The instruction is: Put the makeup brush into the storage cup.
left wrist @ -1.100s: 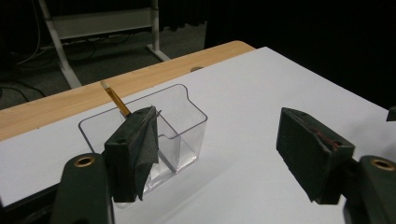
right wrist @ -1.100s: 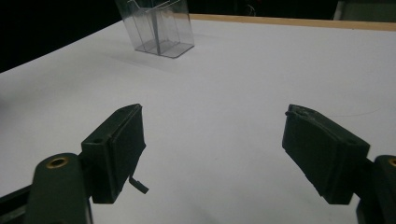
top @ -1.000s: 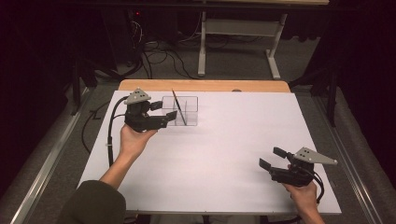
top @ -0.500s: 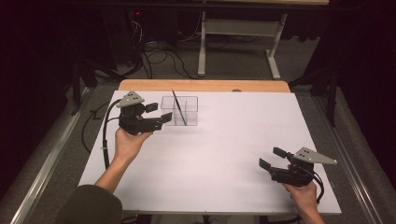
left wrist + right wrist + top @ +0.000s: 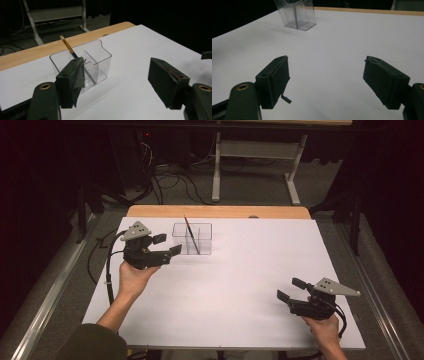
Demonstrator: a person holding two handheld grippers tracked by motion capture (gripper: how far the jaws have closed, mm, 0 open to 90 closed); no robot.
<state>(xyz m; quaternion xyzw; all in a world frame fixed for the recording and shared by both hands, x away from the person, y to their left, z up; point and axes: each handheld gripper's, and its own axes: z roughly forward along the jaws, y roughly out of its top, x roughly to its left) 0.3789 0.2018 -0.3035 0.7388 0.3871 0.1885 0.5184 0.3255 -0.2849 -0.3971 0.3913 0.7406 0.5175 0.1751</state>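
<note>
- White sheet covers the tabletop (image 5: 235, 285), with a strip of bare wood (image 5: 220, 211) showing along the far edge
- Clear plastic organiser (image 5: 192, 239), divided into compartments, stands upright on the white surface near the far edge, left of centre; in the left gripper view the organiser (image 5: 95, 62) sits just beyond the left jaw
- Thin brush (image 5: 191, 234) with a pale wooden handle leans tilted inside the organiser, its handle end rising above the rim; the left gripper view shows the brush (image 5: 67, 46) in the compartment behind the left jaw, lower end partly hidden
- Left hand-held gripper (image 5: 167, 245), held by the left hand (image 5: 132, 275), hovers just left of the organiser, near it but not touching; its jaws stand wide apart and hold nothing, as the left gripper view confirms (image 5: 117, 82)
- Right hand-held gripper (image 5: 291, 289), held by the right hand (image 5: 322, 327), sits low over the near right part of the tabletop, well apart from the organiser; its jaws are spread wide with only white surface between them (image 5: 327, 82)
- Right gripper view places the organiser (image 5: 297, 15) far off at upper left
- Grey three-cornered plate tops each hand-held gripper, and a black cable (image 5: 111, 270) loops from the left one
- Floor beyond the tabletop carries a metal stand (image 5: 255, 165) and loose cables (image 5: 170, 180)
</note>
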